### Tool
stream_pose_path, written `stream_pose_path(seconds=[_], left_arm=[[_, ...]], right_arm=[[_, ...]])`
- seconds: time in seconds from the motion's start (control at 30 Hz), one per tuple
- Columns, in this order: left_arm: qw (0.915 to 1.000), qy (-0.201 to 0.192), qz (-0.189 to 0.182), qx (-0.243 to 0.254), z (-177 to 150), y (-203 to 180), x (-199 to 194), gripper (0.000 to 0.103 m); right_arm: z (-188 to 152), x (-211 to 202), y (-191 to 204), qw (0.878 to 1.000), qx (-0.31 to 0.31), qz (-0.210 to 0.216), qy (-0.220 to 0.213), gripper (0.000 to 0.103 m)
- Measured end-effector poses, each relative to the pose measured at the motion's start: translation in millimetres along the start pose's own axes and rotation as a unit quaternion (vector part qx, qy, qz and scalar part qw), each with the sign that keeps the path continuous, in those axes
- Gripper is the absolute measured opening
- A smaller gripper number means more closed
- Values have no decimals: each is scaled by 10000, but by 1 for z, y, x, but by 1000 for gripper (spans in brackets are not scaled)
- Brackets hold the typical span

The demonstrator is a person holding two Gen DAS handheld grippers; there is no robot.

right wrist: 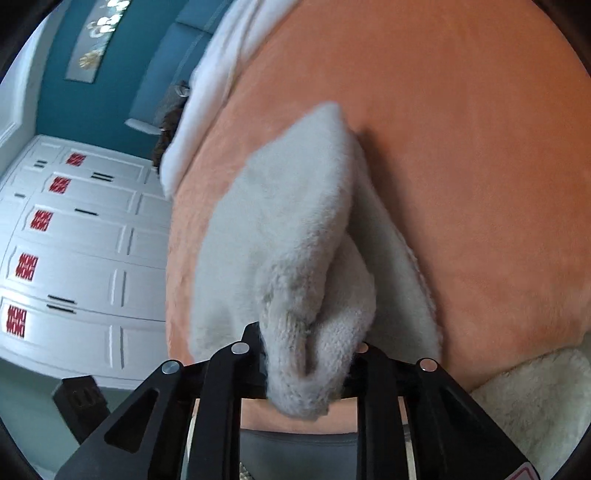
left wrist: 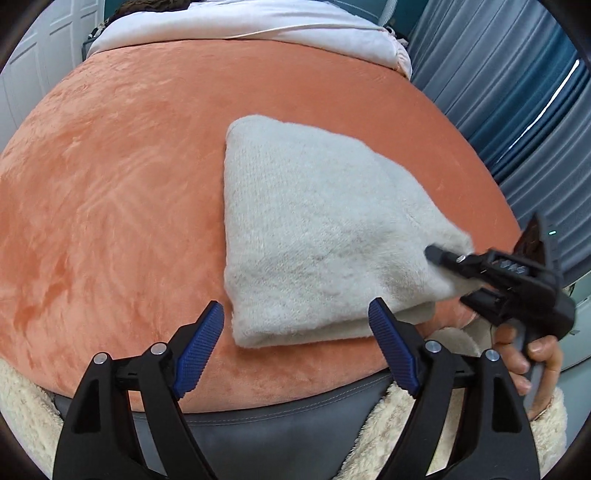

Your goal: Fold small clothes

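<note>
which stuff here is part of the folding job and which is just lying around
In the job:
- grey knit garment
- right hand-held gripper, clamped on its corner
- left hand-held gripper, open

Just lying about:
- orange blanket
- white bedding
- cream fleece

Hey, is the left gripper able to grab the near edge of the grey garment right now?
Probably yes. The left gripper is open just short of the grey garment, whose near edge lies bare; the right gripper pinches only its right corner.

Fluffy grey garment (left wrist: 314, 236) folded, one corner lifted
</note>
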State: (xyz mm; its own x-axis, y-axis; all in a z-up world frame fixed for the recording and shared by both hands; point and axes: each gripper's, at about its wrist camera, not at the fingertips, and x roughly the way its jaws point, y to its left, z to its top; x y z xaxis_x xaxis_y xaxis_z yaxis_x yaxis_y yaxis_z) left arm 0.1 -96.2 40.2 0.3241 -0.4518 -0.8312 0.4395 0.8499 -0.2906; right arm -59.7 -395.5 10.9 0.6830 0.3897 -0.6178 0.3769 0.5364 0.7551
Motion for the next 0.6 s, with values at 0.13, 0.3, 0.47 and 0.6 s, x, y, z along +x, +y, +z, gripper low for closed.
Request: stream_pose_path(seconds=[0.13, 0.3, 0.47, 0.6], left_arm=[[9996, -259, 28, 149, 11, -8, -9, 80], [9994, -65, 332, 43, 21, -11, 14, 80], [9951, 373, 903, 153, 16, -7, 51, 79], [9939, 453, 994, 164, 7, -5, 58, 80]], right_arm=[[8, -28, 23, 9981, -513, -40, -351, 17], [-12, 20, -40, 9895, -430, -1334, 354, 25], [-9, -20, -19, 9876, -335, -1515, -218, 38], [-11, -39, 33, 9730, -1193, -1850, -688, 34]])
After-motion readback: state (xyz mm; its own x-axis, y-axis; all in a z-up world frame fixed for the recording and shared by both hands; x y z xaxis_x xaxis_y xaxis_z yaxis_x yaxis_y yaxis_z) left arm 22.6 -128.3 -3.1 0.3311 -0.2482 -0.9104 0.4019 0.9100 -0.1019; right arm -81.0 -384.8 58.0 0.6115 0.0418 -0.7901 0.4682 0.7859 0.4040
